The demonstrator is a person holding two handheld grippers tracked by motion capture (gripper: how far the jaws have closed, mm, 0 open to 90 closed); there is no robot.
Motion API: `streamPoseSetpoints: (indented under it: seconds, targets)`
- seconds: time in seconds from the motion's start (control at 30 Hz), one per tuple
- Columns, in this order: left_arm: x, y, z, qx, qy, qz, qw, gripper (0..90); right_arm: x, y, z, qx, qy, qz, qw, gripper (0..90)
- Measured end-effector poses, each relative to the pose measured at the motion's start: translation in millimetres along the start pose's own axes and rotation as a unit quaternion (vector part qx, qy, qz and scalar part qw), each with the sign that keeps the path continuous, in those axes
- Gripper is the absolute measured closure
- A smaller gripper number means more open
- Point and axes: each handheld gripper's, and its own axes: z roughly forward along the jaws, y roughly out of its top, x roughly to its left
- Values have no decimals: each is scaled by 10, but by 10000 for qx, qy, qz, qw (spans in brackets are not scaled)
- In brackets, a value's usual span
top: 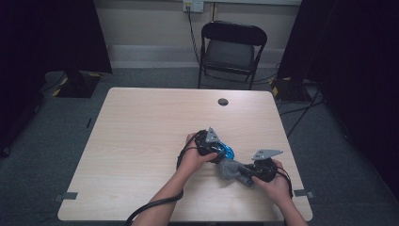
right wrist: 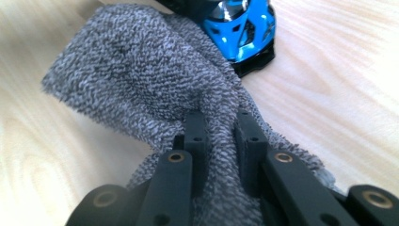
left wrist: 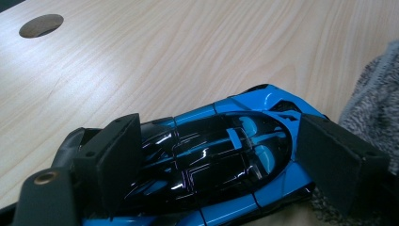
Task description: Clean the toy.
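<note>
Your left claw (left wrist: 214, 155) straddles the blue toy car (left wrist: 221, 165), one pad against each flank, clamping it down on the bench (top: 141, 132) near the lower centre of the high view. Judged purpose: to steady the car so it cannot roll or skid while the other tool works on it.

Your right claw (right wrist: 221, 136) is pinched tight on a bunched fold of the grey towel (right wrist: 136, 70), fabric squeezed between the two pads and spilling out to either side. In the right gripper view the towel drapes toward the car's nose at the upper centre of the frame and overlaps it; this looks like a wiping hold, cloth gathered so a loose flap can drag over the bodywork.

Hard to make out: the car's tail is cut off by the bottom edge of the left gripper view, and its wheels are hidden under the body. In the high view your hands and both claws cover most of the car, leaving only a sliver of blue
</note>
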Motion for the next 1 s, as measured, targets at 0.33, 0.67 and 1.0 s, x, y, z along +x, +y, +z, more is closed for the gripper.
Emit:
streamPoseSetpoints:
  seconds: [0.33, 0.67, 1.0]
  targets:
    - [2, -10, 1, -56, -12, 7, 10000, 154, -211, 75, -31, 192, -236, 161, 9994, 782]
    - [2, -11, 0, -55, -8, -8, 10000, 154, -395, 102, -45, 257, -548, 323, 9976, 782]
    - [2, -11, 1, -58, -7, -4, 10000, 154, -457, 154, -24, 341, -809, 334, 9956, 781]
